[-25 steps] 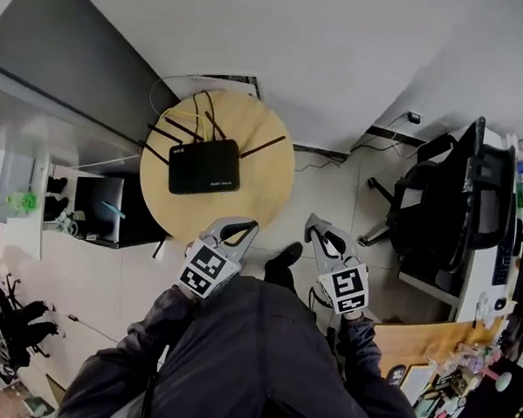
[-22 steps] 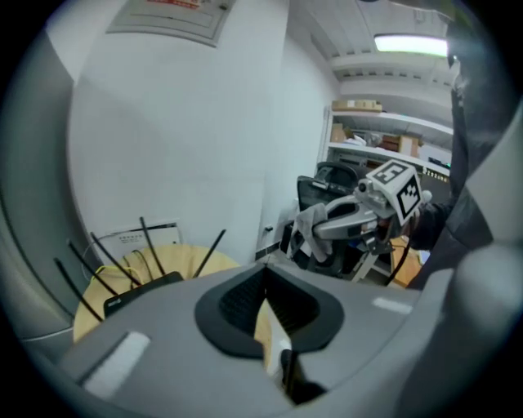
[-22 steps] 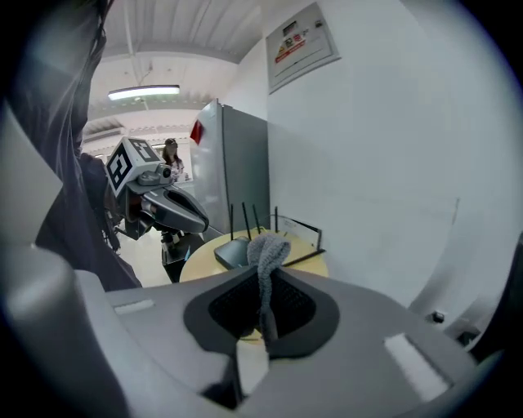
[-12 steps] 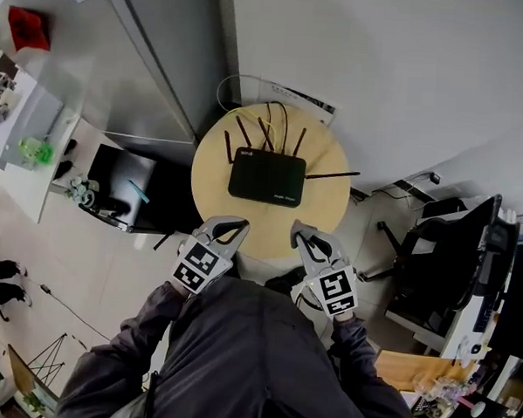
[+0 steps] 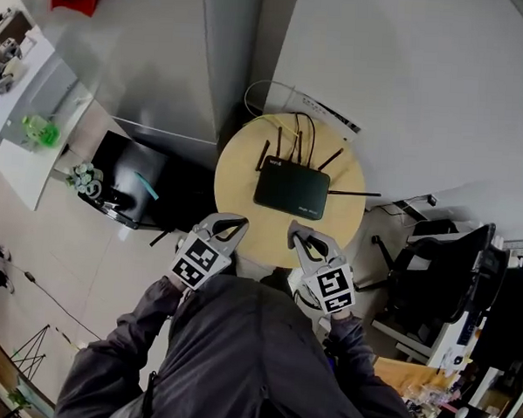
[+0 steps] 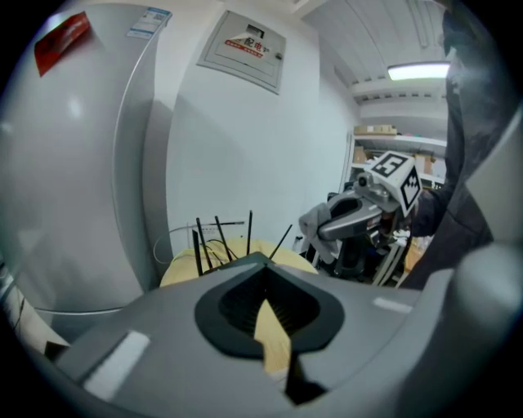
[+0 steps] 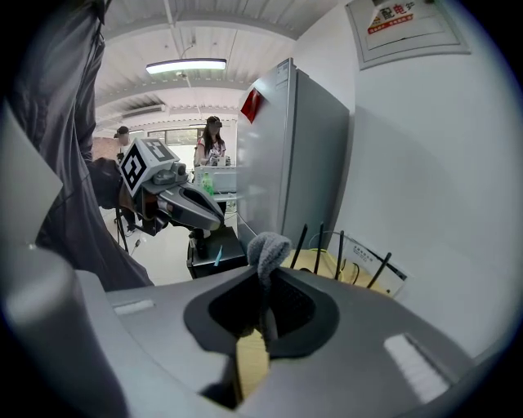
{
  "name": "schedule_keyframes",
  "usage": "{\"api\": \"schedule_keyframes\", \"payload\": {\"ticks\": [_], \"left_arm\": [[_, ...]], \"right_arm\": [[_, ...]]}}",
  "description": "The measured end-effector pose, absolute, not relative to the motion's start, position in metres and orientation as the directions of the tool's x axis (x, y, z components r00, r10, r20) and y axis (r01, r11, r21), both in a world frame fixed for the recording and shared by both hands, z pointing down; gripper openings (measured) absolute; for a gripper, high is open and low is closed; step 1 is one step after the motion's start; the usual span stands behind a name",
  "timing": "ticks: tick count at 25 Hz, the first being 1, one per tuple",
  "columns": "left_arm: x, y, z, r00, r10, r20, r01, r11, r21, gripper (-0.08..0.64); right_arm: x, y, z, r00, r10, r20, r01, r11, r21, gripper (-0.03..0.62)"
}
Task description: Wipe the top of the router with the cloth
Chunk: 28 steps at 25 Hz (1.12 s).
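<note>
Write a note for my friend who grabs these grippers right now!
Left gripper: shut, empty, at the table's near edge.
Right gripper: shut on the cloth, beside the left one.
Router: on the round table, neither gripper touching it.
Done: cloth is gripped.
Left: bring the cloth onto the router's top and wipe it.

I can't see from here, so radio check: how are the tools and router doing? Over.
Left tool shut, empty. Right tool shut on grey cloth. Router flat on round table, tools short of it. Nothing in between.
</note>
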<state>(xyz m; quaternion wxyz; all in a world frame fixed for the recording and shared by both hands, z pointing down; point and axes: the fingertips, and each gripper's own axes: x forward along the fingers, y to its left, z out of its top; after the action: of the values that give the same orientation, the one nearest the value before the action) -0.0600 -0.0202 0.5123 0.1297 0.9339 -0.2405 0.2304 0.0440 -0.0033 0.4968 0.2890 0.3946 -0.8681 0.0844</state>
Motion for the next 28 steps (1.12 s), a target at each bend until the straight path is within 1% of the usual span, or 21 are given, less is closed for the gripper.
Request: {"api": "schedule_keyframes", "payload": {"ticks": [7,17,20,24,28], "left_arm": [[-0.062,-0.031,0.523,0.784,-0.384,0.487,-0.52,-0.836,0.177,0.0],[-0.048,-0.05,0.533,0.757,-0.406,0.512,-0.568,-0.796,0.209,0.0],[-0.047,-0.053,0.533,0.747,-0.415,0.519,-0.585,-0.781,0.218,0.0],[-0.046,-0.063,0.531,0.733,-0.429,0.529,-0.604,-0.768,0.214,0.0],[-0.04,-0.067,0.527,0.72,-0.453,0.525,-0.63,-0.745,0.221,0.0]], "right_arm": [[0.035,-0.023,0.513,-0.523,-0.594,0.612,-0.712,0.699,0.07,0.023],[0.05,-0.084,0.559,-0.535,-0.506,0.676,-0.664,0.747,0.035,0.021],[0.053,-0.124,0.585,-0.527,-0.497,0.69,-0.683,0.731,0.005,0.023],[0.048,-0.181,0.617,-0.521,-0.49,0.699,-0.737,0.672,-0.078,0.021],[0.037,-0.219,0.652,-0.501,-0.427,0.753,-0.747,0.652,-0.128,0.021]]}}
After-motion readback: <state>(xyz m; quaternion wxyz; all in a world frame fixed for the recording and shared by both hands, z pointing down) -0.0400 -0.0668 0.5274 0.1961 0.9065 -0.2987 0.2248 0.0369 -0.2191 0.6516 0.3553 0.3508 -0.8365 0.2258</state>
